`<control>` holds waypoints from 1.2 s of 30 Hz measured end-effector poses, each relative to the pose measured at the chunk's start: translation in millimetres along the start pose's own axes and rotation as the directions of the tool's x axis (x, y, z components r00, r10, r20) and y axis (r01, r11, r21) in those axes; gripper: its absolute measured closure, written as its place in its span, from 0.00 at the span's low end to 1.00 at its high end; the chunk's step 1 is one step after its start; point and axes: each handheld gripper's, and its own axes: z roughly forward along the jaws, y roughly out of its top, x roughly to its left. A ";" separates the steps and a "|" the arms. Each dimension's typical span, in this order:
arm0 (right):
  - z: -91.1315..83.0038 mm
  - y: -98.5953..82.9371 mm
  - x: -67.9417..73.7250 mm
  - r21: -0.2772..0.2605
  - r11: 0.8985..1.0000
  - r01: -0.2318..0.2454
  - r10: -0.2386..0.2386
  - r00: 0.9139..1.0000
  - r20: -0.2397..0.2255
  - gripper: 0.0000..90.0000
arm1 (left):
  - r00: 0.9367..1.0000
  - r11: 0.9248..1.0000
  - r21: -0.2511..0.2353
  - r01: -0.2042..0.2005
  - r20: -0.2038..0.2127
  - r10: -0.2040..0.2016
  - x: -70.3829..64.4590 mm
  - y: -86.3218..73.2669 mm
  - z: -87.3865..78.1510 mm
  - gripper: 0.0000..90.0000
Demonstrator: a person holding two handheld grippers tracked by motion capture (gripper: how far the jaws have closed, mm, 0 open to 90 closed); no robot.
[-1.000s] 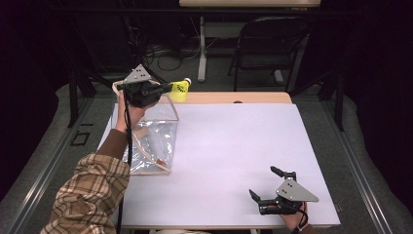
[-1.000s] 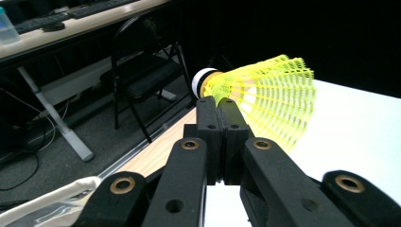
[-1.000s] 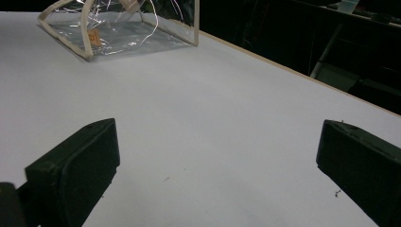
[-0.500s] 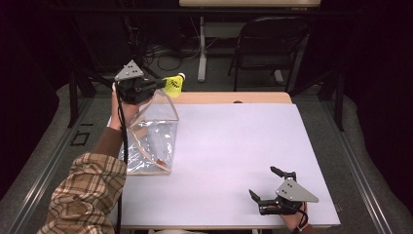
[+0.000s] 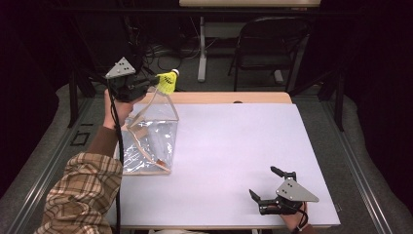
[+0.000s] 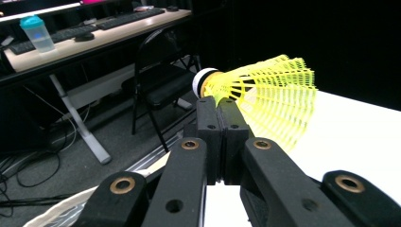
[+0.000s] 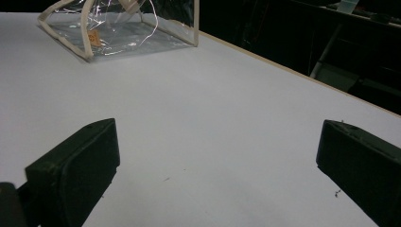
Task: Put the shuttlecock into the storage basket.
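A: How is the yellow shuttlecock (image 5: 167,82) held, and where?

B: It is pinched by its skirt between the pressed-together jaws of the left gripper (image 6: 218,105), raised above the far-left corner of the white table (image 5: 234,161). The white cork is pointed away from the gripper and out past the table's far edge. The grip at the skirt's edge is probably chosen because the mesh gives the jaws something thin to close on, while the round cork would be likely to slip.

A: And the clear pouch (image 5: 146,141)?

B: It is stood on the table just below the raised gripper, with its beige-trimmed mouth propped upward. Whether the shuttlecock is being taken out of it or brought toward it cannot be told. A small orange tag is seen inside the pouch in the right gripper view.

A: What is done with the right gripper (image 5: 268,187)?

B: Nothing is held in it. It is rested at the near-right corner of the table, jaws spread wide over bare surface, well apart from the pouch. It seems to be kept out of the way.

A: How many things are counted?

B: One shuttlecock, one pouch, two grippers.
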 end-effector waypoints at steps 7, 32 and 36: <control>-0.1 0.1 0.1 0.001 1.000 0.005 -0.005 1.000 -0.003 0.00 | 1.000 1.000 -0.013 0.013 -0.015 -0.014 5.9 -1.1 -8.4 0.99; 0.0 0.0 0.0 0.004 1.000 0.004 -0.004 1.000 -0.001 0.00 | 0.996 0.998 -0.046 0.050 -0.076 -0.054 24.9 -7.0 -38.4 0.99; 0.8 -0.3 -0.3 0.005 1.000 0.006 -0.006 1.000 -0.002 0.00 | 0.995 0.998 -0.046 0.045 -0.091 -0.049 27.5 -7.4 -42.3 0.99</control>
